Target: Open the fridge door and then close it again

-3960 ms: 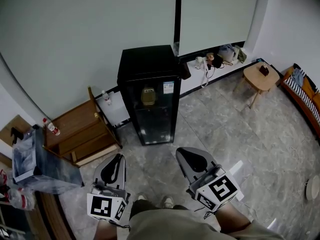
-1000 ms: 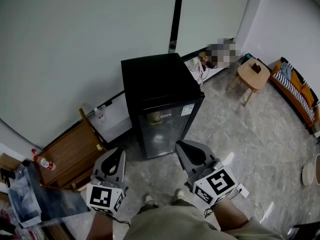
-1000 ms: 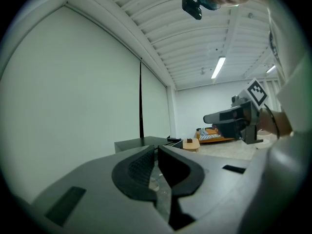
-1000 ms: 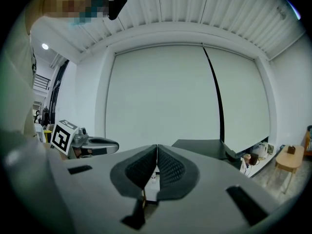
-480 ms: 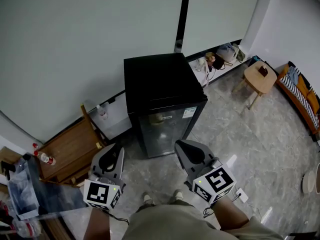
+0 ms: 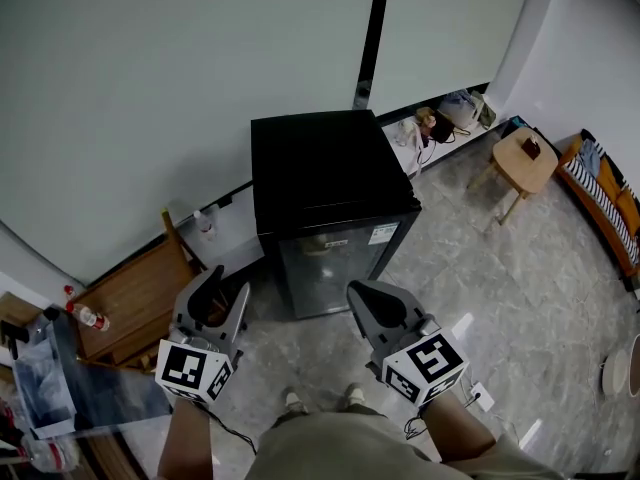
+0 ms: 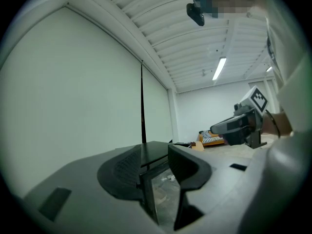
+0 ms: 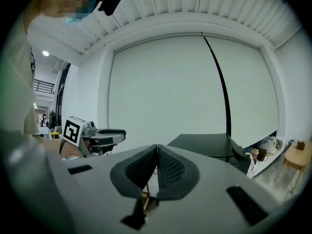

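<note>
Two grey hand-held grippers we hold at frame bottom: left gripper (image 6: 222,293) jaws just been opening, now well apart, nothing btwn them; right gripper (image 6: 362,296) jaws pressed together, empty. One black glass-door fridge (image 6: 325,183) stands mid-frame, door closed. One round wooden stool (image 6: 525,156) upper right.
</note>
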`<state>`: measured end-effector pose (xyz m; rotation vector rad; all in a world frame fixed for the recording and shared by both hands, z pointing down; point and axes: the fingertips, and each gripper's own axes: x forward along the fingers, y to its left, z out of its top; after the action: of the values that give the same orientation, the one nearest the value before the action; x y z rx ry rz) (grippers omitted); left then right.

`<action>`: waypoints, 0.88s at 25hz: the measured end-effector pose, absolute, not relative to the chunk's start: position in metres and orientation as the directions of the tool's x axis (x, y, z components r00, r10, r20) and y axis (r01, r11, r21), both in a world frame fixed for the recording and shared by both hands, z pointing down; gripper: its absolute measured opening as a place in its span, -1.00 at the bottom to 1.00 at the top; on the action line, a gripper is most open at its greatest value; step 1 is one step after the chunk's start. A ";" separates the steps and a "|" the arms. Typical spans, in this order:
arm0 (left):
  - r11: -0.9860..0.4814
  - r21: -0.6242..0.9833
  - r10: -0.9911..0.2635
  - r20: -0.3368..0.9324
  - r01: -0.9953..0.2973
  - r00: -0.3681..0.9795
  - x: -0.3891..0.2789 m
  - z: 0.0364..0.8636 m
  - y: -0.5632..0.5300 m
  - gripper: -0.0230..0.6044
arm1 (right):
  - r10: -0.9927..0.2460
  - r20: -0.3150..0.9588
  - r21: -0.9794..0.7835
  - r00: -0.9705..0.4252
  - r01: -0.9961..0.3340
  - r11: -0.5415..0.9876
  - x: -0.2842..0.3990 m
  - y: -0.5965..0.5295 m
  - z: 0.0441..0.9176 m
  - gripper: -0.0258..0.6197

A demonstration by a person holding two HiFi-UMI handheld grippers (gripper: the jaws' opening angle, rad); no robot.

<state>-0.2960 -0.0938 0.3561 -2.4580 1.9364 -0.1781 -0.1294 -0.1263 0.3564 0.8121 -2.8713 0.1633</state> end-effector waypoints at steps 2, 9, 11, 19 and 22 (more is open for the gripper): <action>-0.240 -0.068 -0.969 0.085 -0.968 0.234 -0.302 0.358 -0.105 -0.41 | -0.514 0.183 -0.063 -0.838 -0.531 0.845 -0.131 -0.130 0.358 -0.93; -0.298 -0.180 -0.953 0.114 -0.938 0.281 -0.312 0.386 -0.147 -0.22 | -0.512 0.209 -0.073 -0.833 -0.536 0.841 -0.145 -0.145 0.372 -0.93; -0.319 -0.209 -0.946 0.120 -0.924 0.300 -0.310 0.394 -0.157 -0.22 | -0.510 0.218 -0.074 -0.832 -0.535 0.842 -0.150 -0.149 0.375 -0.93; -0.394 -0.130 -0.916 0.132 -0.910 0.378 -0.313 0.416 -0.192 -0.18 | -0.504 0.257 -0.085 -0.825 -0.539 0.838 -0.170 -0.162 0.386 -0.93; -0.409 -0.078 -0.908 0.134 -0.909 0.397 -0.320 0.429 -0.205 -0.17 | -0.501 0.271 -0.091 -0.822 -0.540 0.837 -0.178 -0.166 0.393 -0.93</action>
<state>-0.3199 -0.2055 0.4286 -2.6325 1.7115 -0.2439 -0.1777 -0.1656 0.3931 0.8009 -2.7802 0.2394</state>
